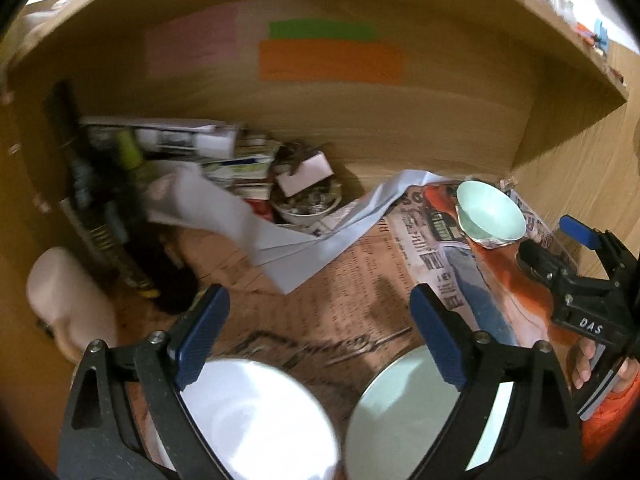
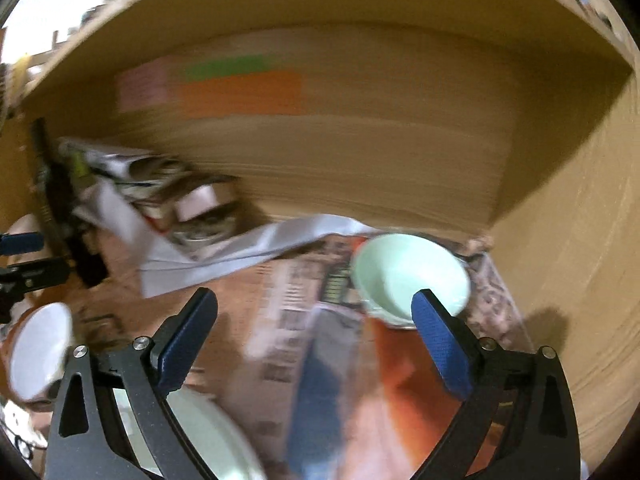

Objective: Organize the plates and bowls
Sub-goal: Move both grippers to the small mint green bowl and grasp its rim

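A small mint-green bowl [image 1: 491, 212] stands at the back right of a wooden shelf lined with newspaper; it also shows in the right wrist view [image 2: 408, 276]. A white bowl [image 1: 256, 416] and a pale green plate [image 1: 400, 412] lie at the front, under my left gripper [image 1: 320, 332], which is open and empty above them. My right gripper [image 2: 316, 340] is open and empty, just short of the mint bowl, with its right finger beside the rim. The right gripper shows in the left view [image 1: 576, 264]. The white bowl [image 2: 38, 348] and the plate [image 2: 200, 432] show at lower left.
Books, boxes and a bowl of small items [image 1: 308, 200] are piled at the back left. Loose white paper sheets [image 1: 280, 236] lie across the newspaper [image 1: 360, 280]. A pink rounded object [image 1: 64, 292] stands at the left wall. The shelf's side wall [image 2: 560, 280] is close on the right.
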`<state>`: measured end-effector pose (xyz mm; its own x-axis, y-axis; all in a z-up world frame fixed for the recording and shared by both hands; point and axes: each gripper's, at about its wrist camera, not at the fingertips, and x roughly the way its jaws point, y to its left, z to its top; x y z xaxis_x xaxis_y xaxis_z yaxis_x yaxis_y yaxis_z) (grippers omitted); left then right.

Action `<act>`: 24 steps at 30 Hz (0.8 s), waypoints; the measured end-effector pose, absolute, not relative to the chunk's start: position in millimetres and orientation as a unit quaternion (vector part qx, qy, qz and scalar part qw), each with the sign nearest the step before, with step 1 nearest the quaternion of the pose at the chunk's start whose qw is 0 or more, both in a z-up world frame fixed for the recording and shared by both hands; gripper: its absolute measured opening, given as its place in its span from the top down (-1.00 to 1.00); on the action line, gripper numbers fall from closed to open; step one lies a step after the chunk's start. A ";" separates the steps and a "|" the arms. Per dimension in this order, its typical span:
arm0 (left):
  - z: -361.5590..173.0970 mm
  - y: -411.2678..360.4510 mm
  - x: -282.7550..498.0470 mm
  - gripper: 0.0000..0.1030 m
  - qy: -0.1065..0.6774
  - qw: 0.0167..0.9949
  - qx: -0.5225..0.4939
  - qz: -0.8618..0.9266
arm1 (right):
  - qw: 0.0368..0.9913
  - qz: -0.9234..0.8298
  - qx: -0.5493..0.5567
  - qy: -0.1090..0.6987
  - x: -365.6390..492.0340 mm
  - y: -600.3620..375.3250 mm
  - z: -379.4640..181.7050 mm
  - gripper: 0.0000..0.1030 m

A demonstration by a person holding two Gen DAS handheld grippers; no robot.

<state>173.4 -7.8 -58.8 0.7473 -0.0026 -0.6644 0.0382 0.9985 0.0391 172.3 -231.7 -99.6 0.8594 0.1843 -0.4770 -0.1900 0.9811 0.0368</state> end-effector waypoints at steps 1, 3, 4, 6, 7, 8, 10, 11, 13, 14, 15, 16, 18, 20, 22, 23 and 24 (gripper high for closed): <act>-61.2 -14.6 182.0 -0.80 0.363 0.931 0.027 -0.016 | 0.964 0.089 -0.002 0.251 178.1 -238.7 -101.3 -0.89; -65.9 -25.3 194.4 -0.80 0.376 0.926 0.027 -0.027 | 0.963 0.070 0.007 0.260 191.4 -254.5 -106.2 -0.89; -69.6 -32.6 202.1 -0.80 0.384 0.922 0.028 -0.036 | 0.962 0.062 0.009 0.264 197.0 -260.0 -108.8 -0.89; -76.1 -45.2 212.9 -0.80 0.396 0.916 0.035 -0.048 | 0.961 0.038 0.015 0.272 209.7 -273.4 -115.3 -0.89; -80.3 -53.5 220.0 -0.80 0.404 0.912 0.041 -0.054 | 0.961 0.022 0.015 0.276 216.5 -280.2 -120.0 -0.89; -83.8 -60.3 225.6 -0.80 0.409 0.909 0.046 -0.057 | 0.960 0.011 0.014 0.280 221.8 -285.3 -124.8 -0.89; -90.2 -71.2 238.9 -0.80 0.421 0.903 0.054 -0.065 | 0.956 -0.004 0.014 0.294 232.8 -294.2 -135.5 -0.89; -92.5 -74.7 244.5 -0.80 0.426 0.900 0.057 -0.068 | 0.954 -0.008 0.015 0.299 235.7 -298.0 -139.0 -0.89; -97.2 -83.5 257.7 -0.80 0.436 0.895 0.063 -0.070 | 0.949 -0.021 0.018 0.314 245.9 -306.3 -149.5 -0.89; -99.2 -87.2 263.3 -0.80 0.440 0.893 0.066 -0.070 | 0.946 -0.026 0.023 0.323 252.0 -312.0 -154.9 -0.89; -101.2 -90.7 269.2 -0.80 0.443 0.891 0.069 -0.071 | 0.944 -0.028 0.028 0.329 255.8 -315.2 -158.3 -0.89; -103.1 -94.2 274.6 -0.80 0.446 0.889 0.072 -0.070 | 0.941 -0.029 0.035 0.336 260.4 -319.4 -162.4 -0.88; -106.7 -100.1 283.8 -0.80 0.450 0.887 0.080 -0.070 | 0.934 -0.025 0.053 0.354 271.4 -324.5 -170.3 -0.85; -110.7 -106.8 292.6 -0.80 0.453 0.884 0.087 -0.069 | 0.927 -0.019 0.075 0.367 278.0 -330.5 -176.5 -0.59; -113.9 -113.1 299.7 -0.80 0.457 0.882 0.090 -0.071 | 0.922 -0.009 0.090 0.377 282.0 -333.4 -180.4 -0.38; -115.2 -115.5 302.4 -0.80 0.458 0.881 0.092 -0.072 | 0.918 -0.004 0.100 0.383 285.7 -334.6 -183.2 -0.25; -116.6 -117.9 304.7 -0.80 0.459 0.880 0.093 -0.073 | 0.916 -0.001 0.106 0.387 286.7 -335.9 -184.8 -0.18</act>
